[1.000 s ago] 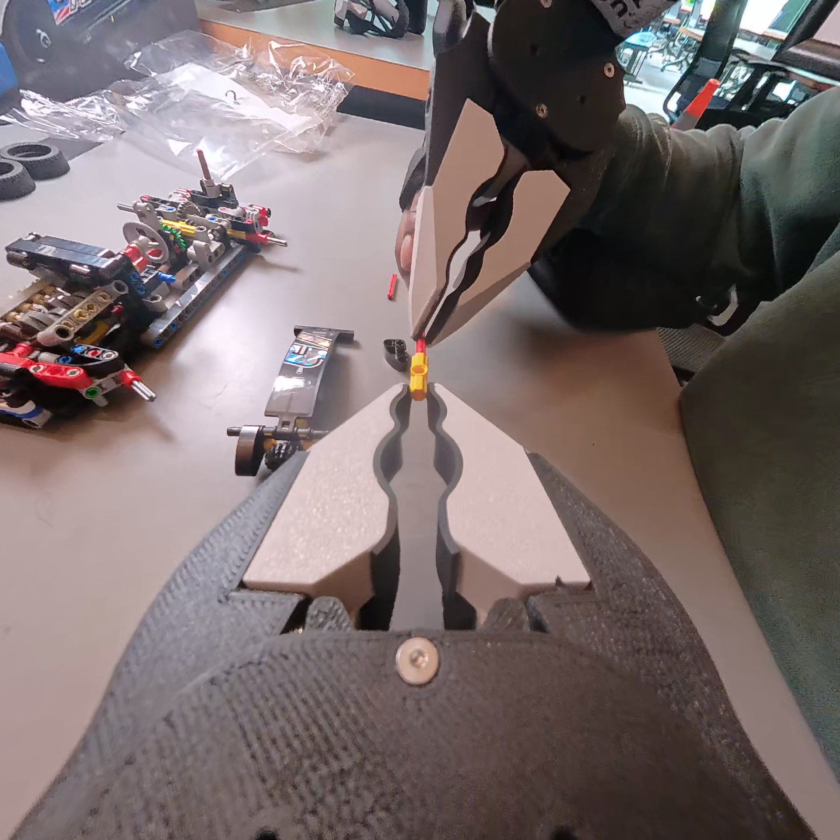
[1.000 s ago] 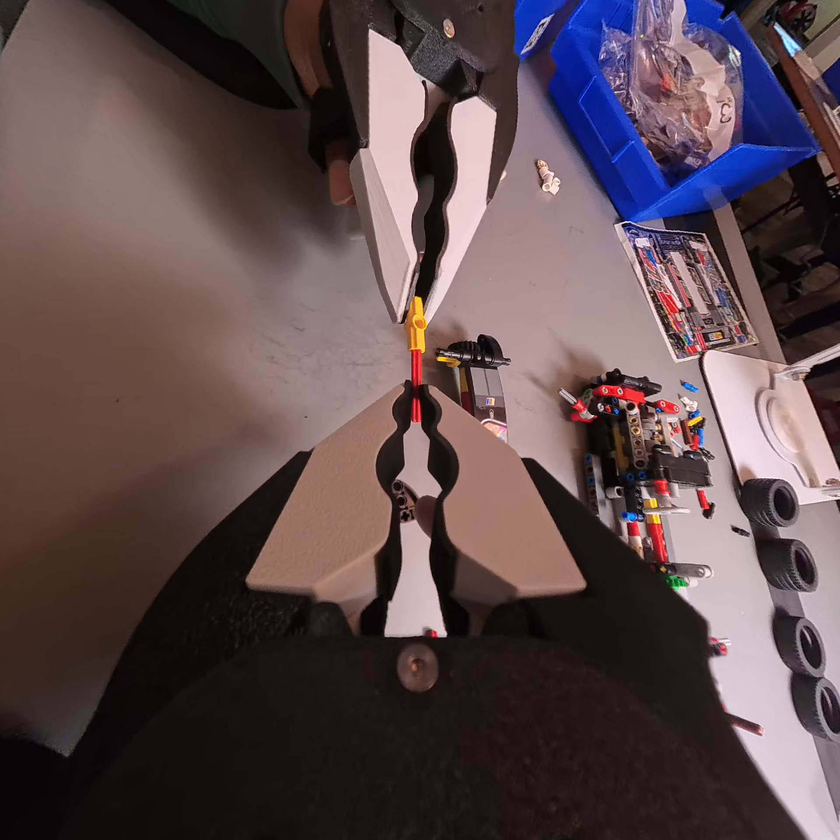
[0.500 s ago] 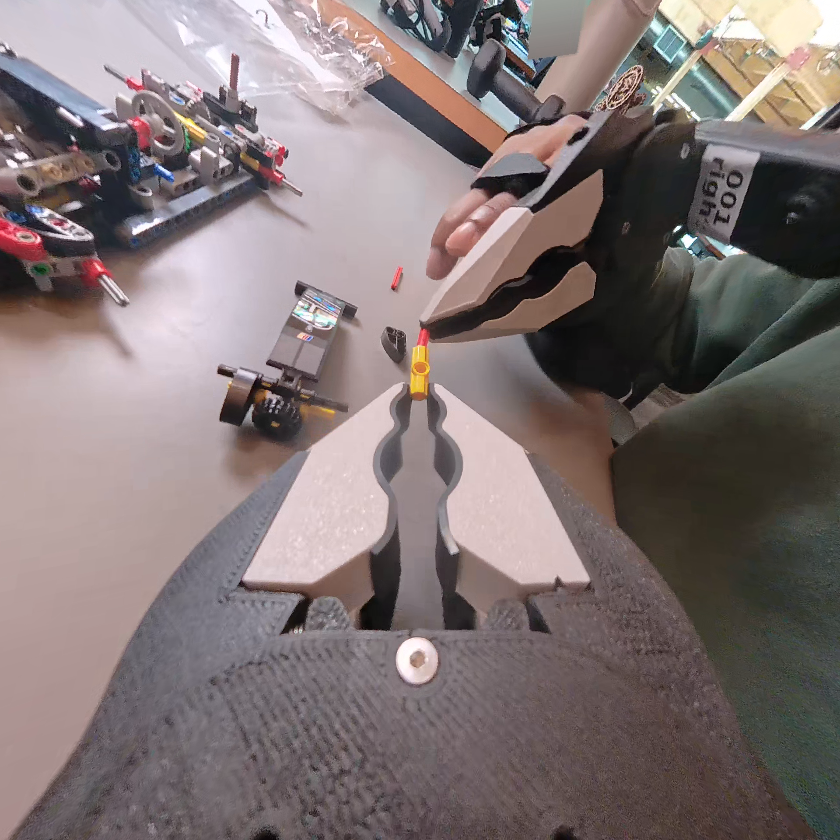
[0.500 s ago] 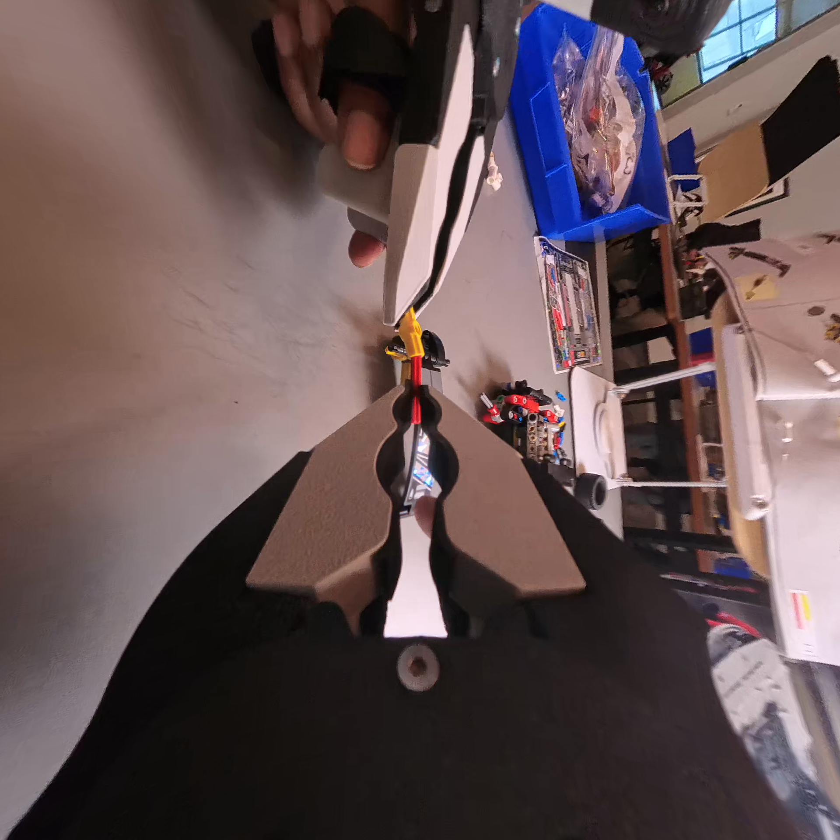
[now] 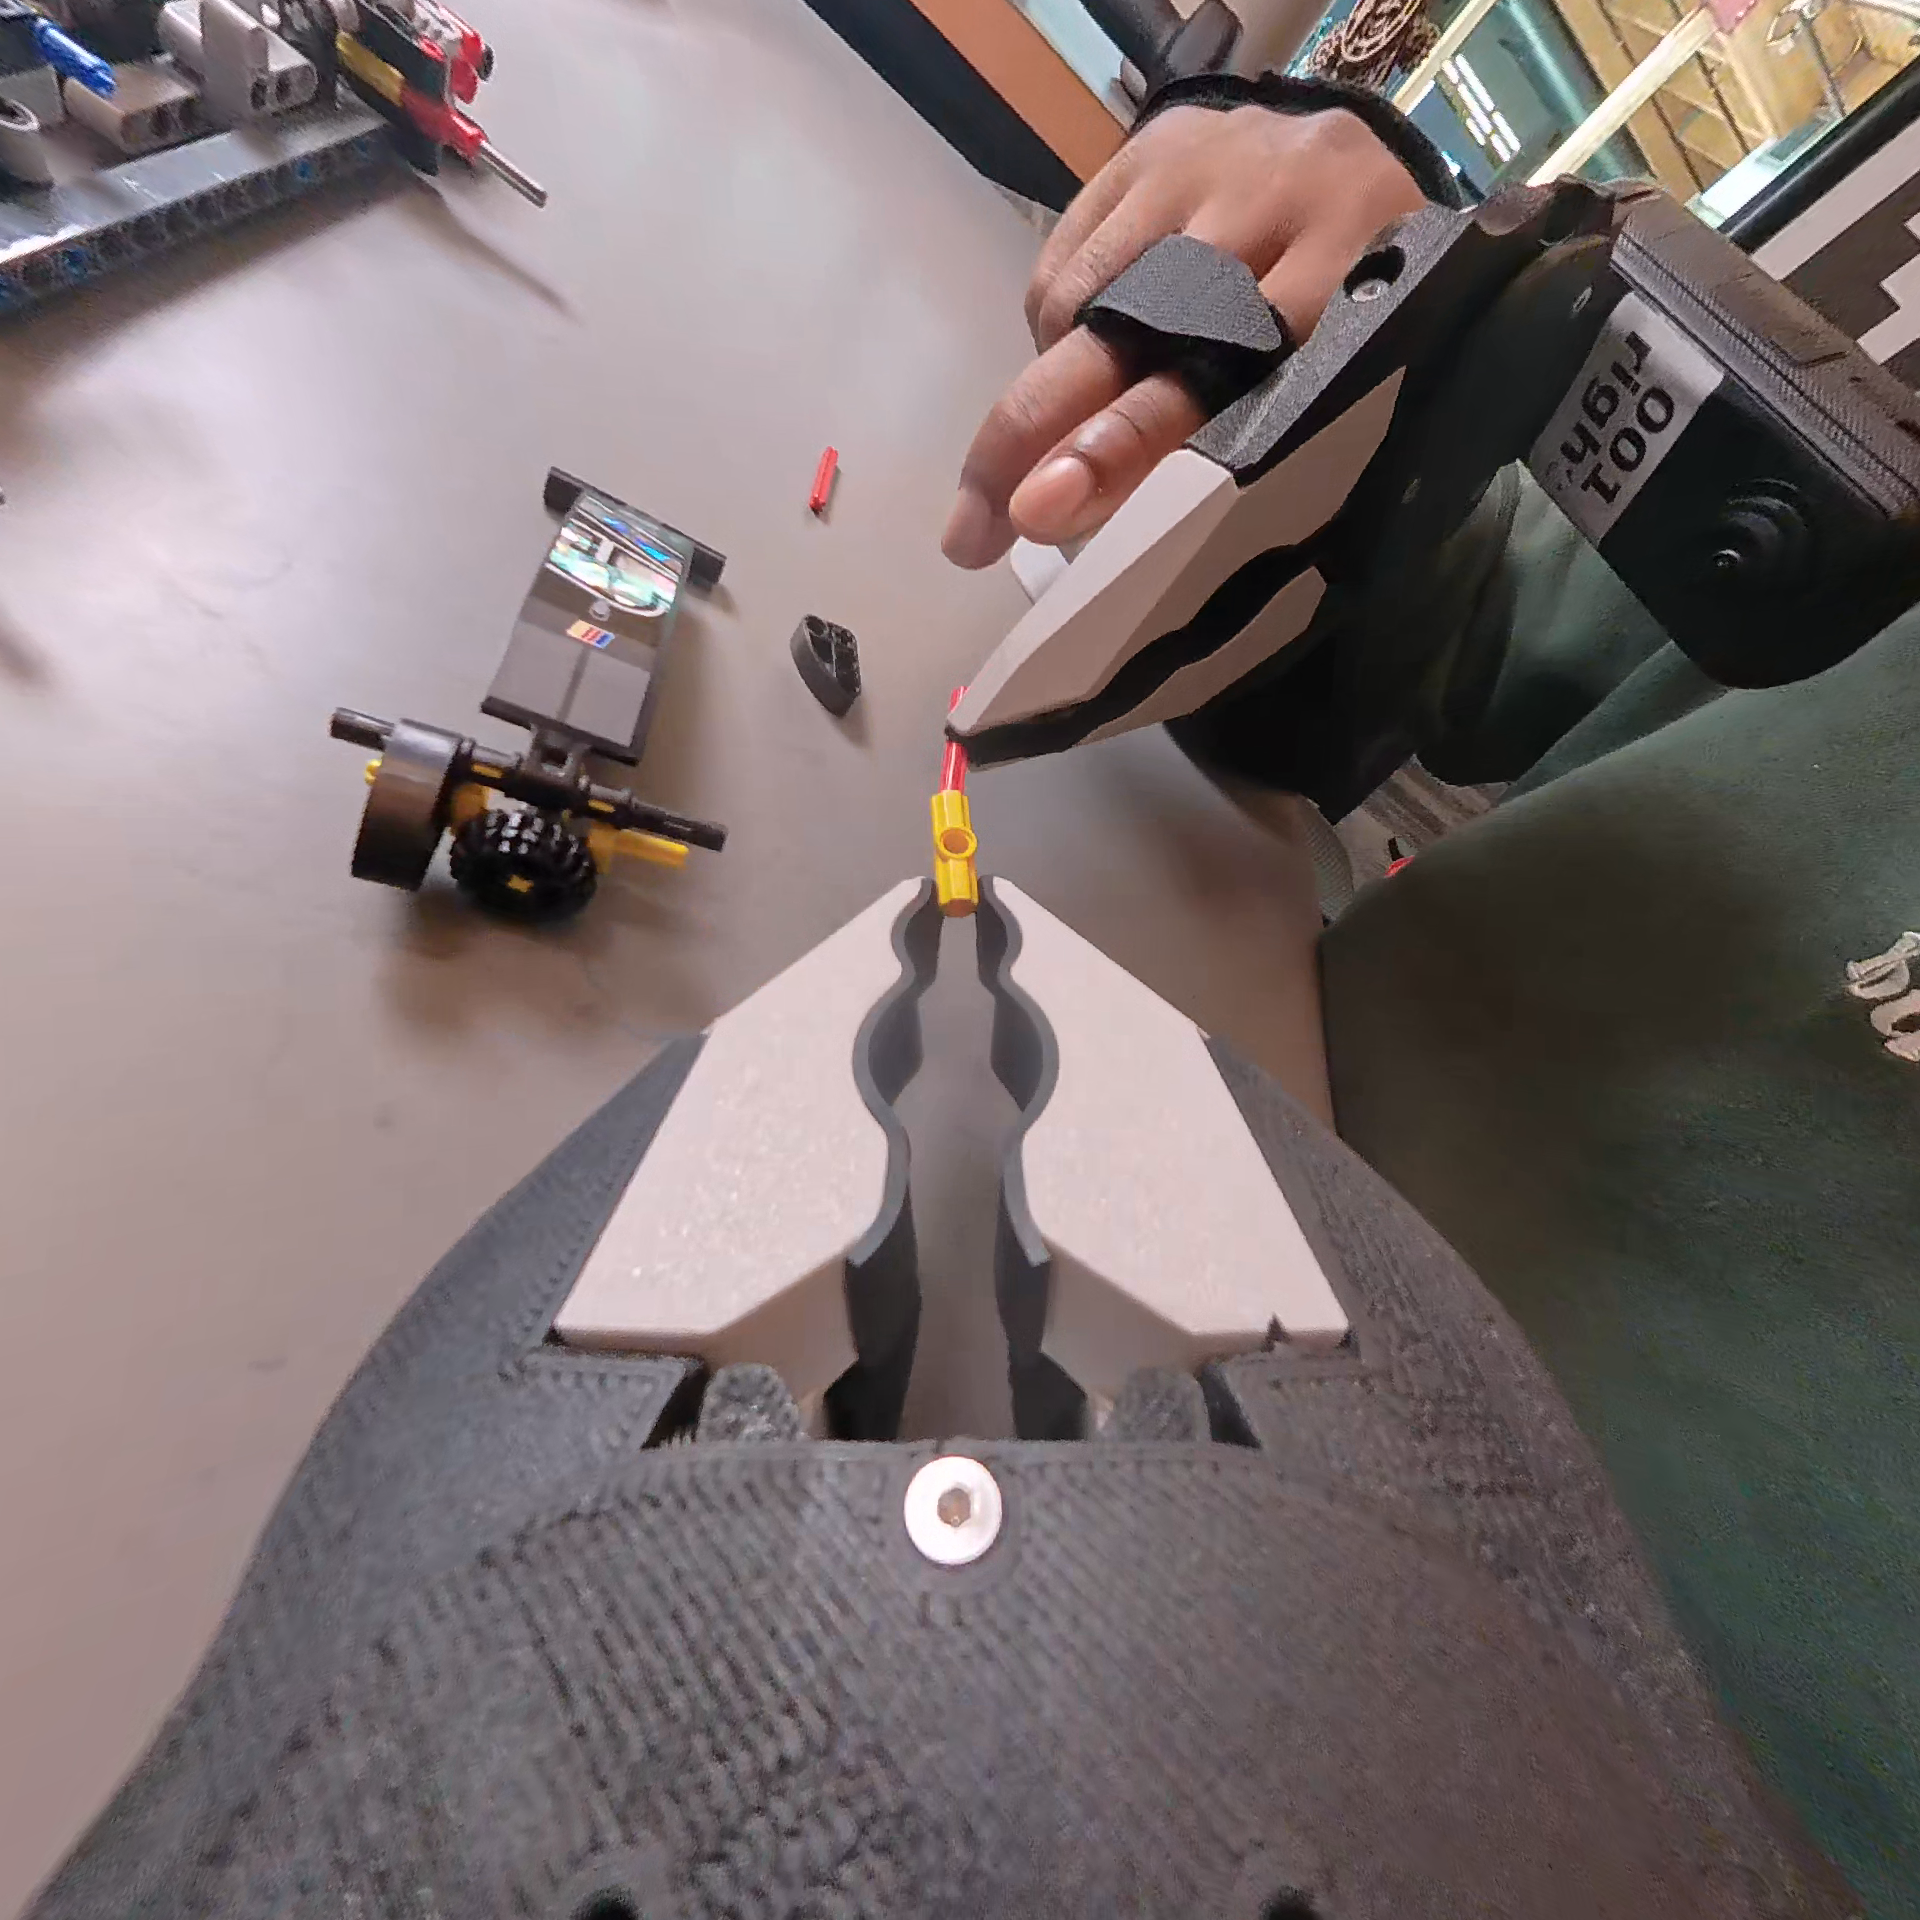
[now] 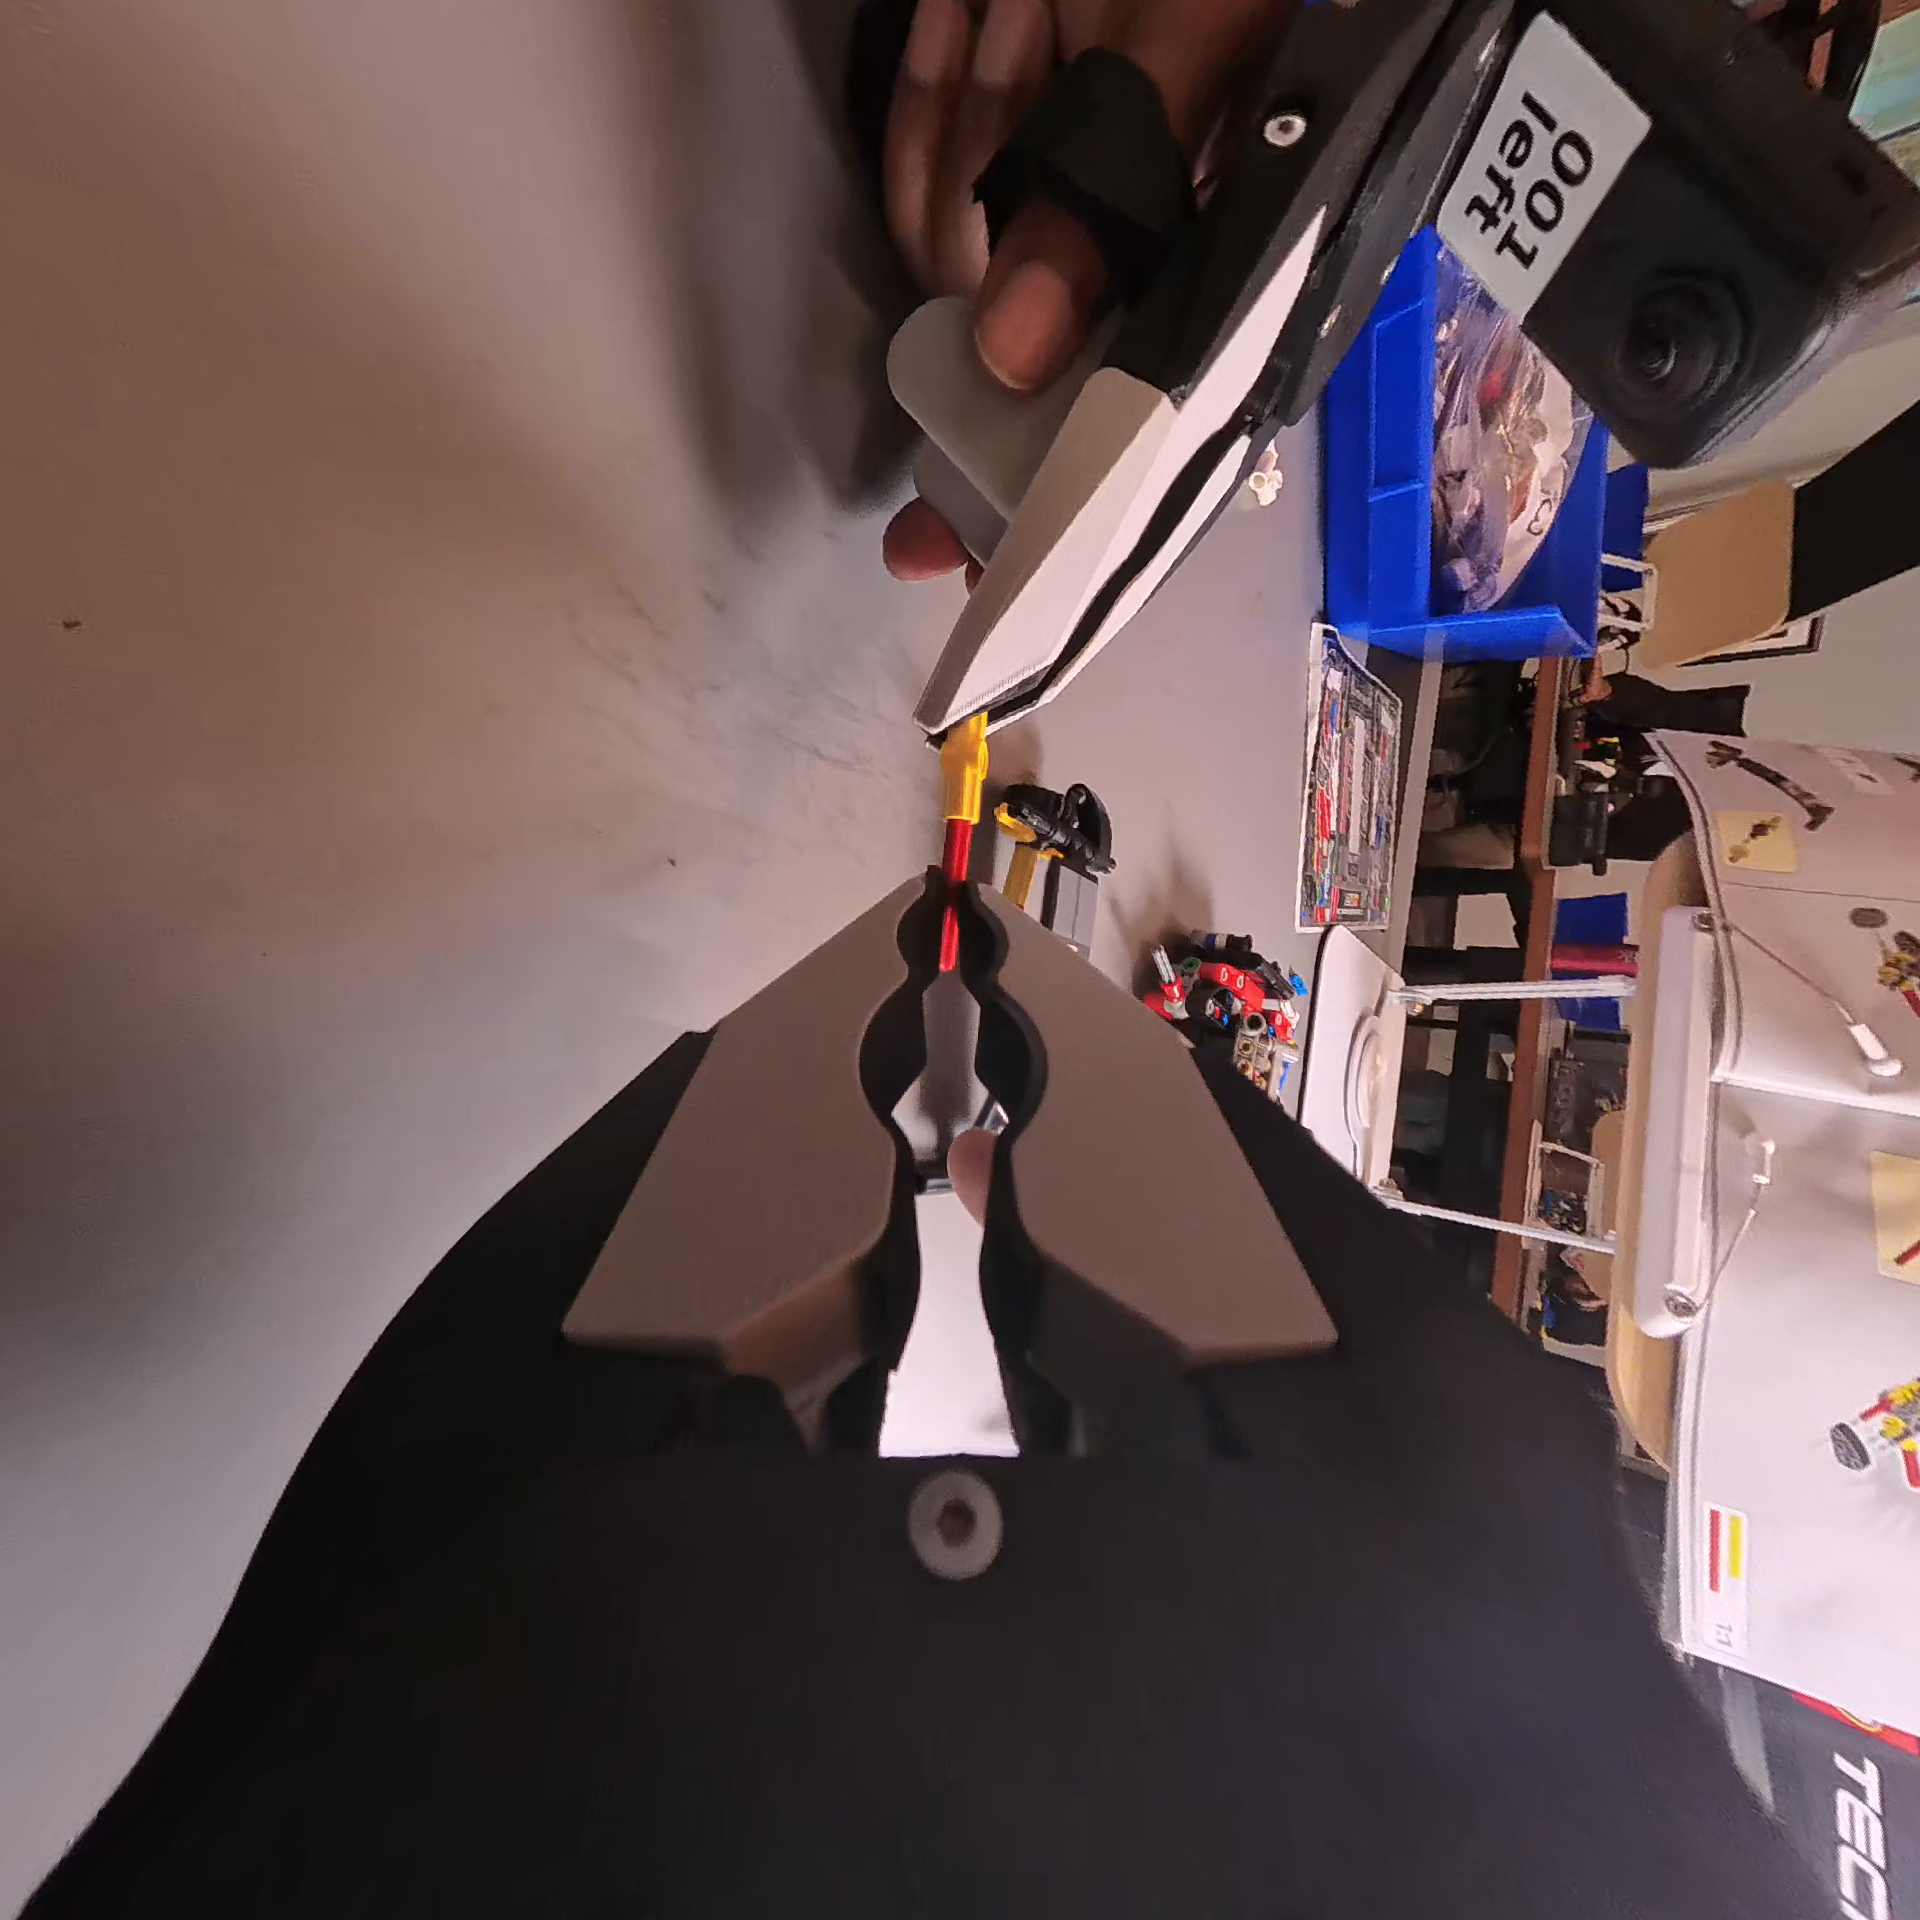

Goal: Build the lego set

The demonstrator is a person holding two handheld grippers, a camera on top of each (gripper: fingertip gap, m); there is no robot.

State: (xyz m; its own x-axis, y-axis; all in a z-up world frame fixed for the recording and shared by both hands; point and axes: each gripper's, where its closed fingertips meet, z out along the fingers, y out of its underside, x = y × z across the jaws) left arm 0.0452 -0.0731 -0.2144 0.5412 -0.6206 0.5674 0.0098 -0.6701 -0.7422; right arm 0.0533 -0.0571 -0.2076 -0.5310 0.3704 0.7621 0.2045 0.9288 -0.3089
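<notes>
- The yellow connector (image 5: pixel 954 850) is clamped at the tips of the left gripper (image 5: pixel 956 894), held in the air above the table (image 5: pixel 260 1039), not resting on it.
- The red axle (image 6: pixel 950 902) is seated in the connector's end; its free end is clenched between the fingers of the right gripper (image 6: pixel 950 896). The two pieces sit in one straight line between the opposed grippers.
- Change since a second ago: both grippers have rolled roughly a quarter turn about the axle line, so that each now appears edge-on and slanted in the other's view. The red and yellow pieces have kept their alignment, and the visible length of red looks about the same; I cannot tell whether the axle went deeper.
- Judgement: the joint appears made or nearly made, and the turn reads as a check or reorientation before fitting this sub-part elsewhere.
- Just beyond the held pieces, on the table, lies a small black beam (image 5: pixel 828 649), with a loose red pin (image 5: pixel 823 479) farther off.
- Nearby to the left sits the black panel subassembly (image 5: pixel 540 717) with its axle and gear.
- The main chassis build (image 5: pixel 239 83) lies at the table's far left.
- In the right wrist view, a blue bin (image 6: pixel 1392 499) and an instruction sheet (image 6: pixel 1349 790) sit farther along the table.
</notes>
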